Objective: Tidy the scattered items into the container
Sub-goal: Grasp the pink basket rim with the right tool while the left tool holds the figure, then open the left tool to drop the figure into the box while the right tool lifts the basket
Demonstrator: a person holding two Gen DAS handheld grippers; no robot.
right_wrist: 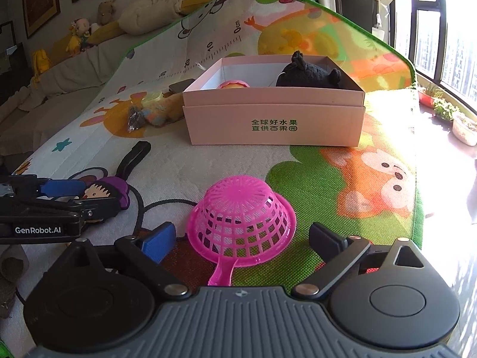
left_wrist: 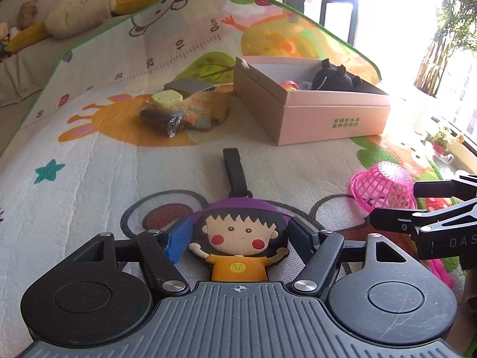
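A flat cartoon-girl tag point(left_wrist: 238, 238) with a purple hat and a black strap point(left_wrist: 234, 167) lies on the play mat. My left gripper point(left_wrist: 238, 232) has a pad against each side of its head and is shut on it. The right wrist view shows the tag point(right_wrist: 104, 191) pinched between the left gripper's point(right_wrist: 74, 197) fingers. An upturned pink plastic basket point(right_wrist: 241, 214) with a handle sits between my right gripper's point(right_wrist: 243, 238) wide-open fingers, with gaps on both sides. The pink cardboard box point(right_wrist: 274, 119) stands beyond, holding a black plush point(right_wrist: 310, 76) and a pink-yellow toy point(right_wrist: 232, 85).
Left of the box point(left_wrist: 334, 113) lies a small pile: a dark wrapped item point(left_wrist: 162, 119), a yellow piece point(left_wrist: 167, 99), an orange knitted thing point(left_wrist: 205, 110) and a grey card point(left_wrist: 189, 86). Cushions and plush toys line the far left. The mat's edge and a bright window are at right.
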